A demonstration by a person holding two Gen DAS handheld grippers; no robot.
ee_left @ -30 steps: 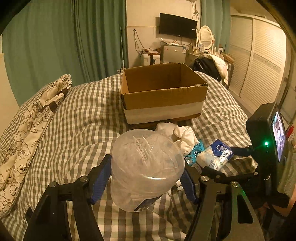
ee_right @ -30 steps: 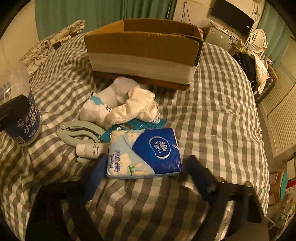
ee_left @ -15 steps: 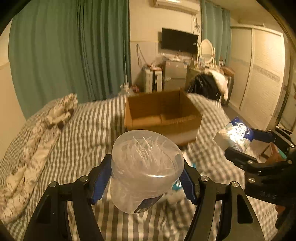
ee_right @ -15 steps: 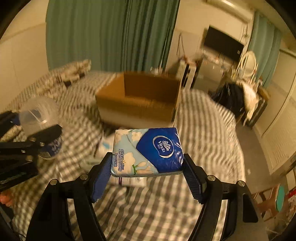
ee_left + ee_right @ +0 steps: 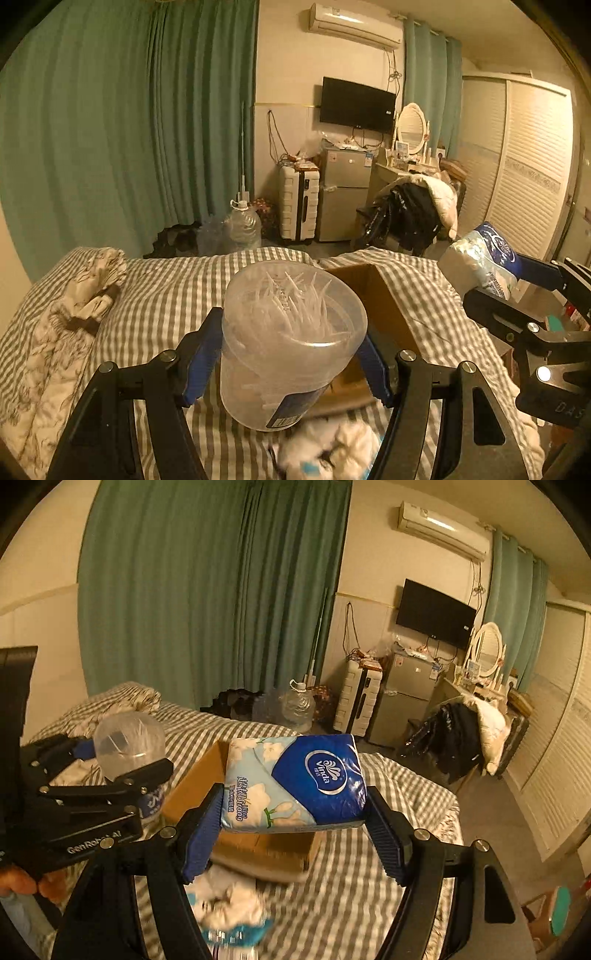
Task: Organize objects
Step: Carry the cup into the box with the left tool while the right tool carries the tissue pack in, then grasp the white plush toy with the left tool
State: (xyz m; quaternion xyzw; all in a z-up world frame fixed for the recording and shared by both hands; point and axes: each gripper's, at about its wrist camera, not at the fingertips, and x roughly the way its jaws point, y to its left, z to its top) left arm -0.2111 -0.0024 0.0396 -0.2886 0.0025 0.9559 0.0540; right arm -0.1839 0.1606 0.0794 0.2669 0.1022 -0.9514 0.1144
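The clear plastic jar [image 5: 291, 343] of white picks is clamped between the blue pads of the left gripper [image 5: 291, 354] and hangs above the checked bed [image 5: 173, 291], on the near side of the cardboard box [image 5: 384, 306]. The tissue pack [image 5: 295, 782], blue and white, is likewise pinched across its width by the right gripper [image 5: 295, 827] and is held in the air in front of that same box [image 5: 192, 794], to the right of the jar.

So both picks are done and both things are in transit; neither is in the box yet. What the views show of the box's inside looks empty, though most of it is hidden behind the held things.

Left to do, as I judge it: carry both over the box rim, lower them and let go. After that, a bundle of white cloth [image 5: 225, 897] lies on the bed just near of the box, with something teal [image 5: 236, 934] beside it, blurred; these probably belong in the box too.
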